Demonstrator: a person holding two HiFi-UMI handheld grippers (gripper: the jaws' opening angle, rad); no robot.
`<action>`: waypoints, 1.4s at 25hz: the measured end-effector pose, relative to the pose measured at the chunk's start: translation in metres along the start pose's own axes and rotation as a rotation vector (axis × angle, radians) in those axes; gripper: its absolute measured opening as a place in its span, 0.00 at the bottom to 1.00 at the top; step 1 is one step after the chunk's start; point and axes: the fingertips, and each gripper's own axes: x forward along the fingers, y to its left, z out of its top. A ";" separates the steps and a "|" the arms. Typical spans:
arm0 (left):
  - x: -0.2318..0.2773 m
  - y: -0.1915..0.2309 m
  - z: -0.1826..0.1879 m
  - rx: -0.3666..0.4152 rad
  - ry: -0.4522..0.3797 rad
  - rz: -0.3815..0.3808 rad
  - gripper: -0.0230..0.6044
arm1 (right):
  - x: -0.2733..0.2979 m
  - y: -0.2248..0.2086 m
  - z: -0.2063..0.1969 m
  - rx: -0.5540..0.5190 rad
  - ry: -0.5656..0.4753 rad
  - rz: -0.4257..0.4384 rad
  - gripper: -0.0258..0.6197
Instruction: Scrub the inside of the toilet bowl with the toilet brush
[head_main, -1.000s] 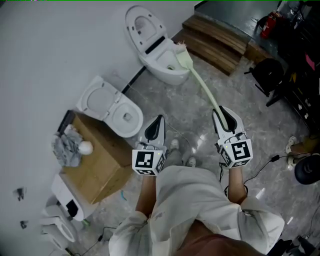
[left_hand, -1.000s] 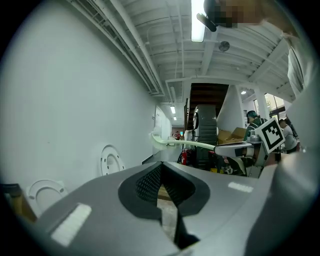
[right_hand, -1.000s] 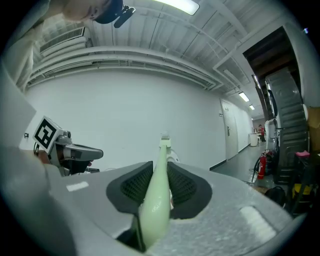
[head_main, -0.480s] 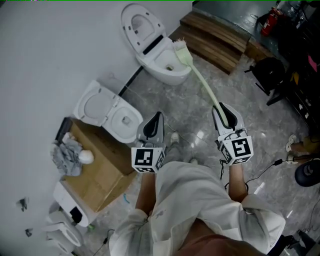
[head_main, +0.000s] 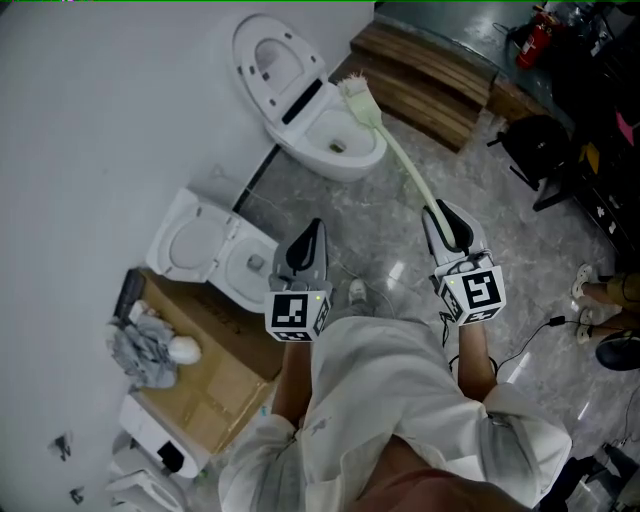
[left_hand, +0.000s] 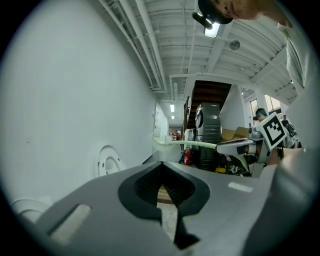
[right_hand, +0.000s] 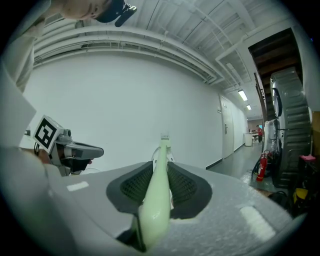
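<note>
A white toilet (head_main: 320, 130) with its lid (head_main: 272, 52) raised stands by the wall at the top of the head view. My right gripper (head_main: 440, 213) is shut on the pale green handle of the toilet brush (head_main: 398, 160) (right_hand: 159, 186). The brush head (head_main: 358, 99) hangs over the far rim of the bowl (head_main: 336, 143). My left gripper (head_main: 313, 237) (left_hand: 161, 172) is shut with nothing in it, held over the floor left of the right one. It is seen in the right gripper view as the left gripper (right_hand: 75, 150).
A second toilet (head_main: 215, 255) stands at the left beside a cardboard box (head_main: 205, 375) with a grey cloth (head_main: 145, 350) on top. Wooden steps (head_main: 430, 75) lie beyond the first toilet. Black stands (head_main: 545, 150) and cables (head_main: 530, 330) are at the right.
The view has shifted so the toilets sit lower and further left. The brush head has moved from the bowl's right rim toward its far rim. Both grippers have stayed shut.
</note>
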 end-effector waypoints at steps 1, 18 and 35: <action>0.005 0.006 0.000 -0.003 0.000 -0.004 0.06 | 0.008 0.000 0.001 0.000 0.002 -0.004 0.18; 0.098 0.061 0.009 0.015 -0.019 -0.067 0.06 | 0.108 -0.021 0.002 -0.011 0.016 -0.030 0.18; 0.279 0.091 0.015 0.016 0.008 0.079 0.06 | 0.260 -0.153 0.006 0.014 0.018 0.166 0.18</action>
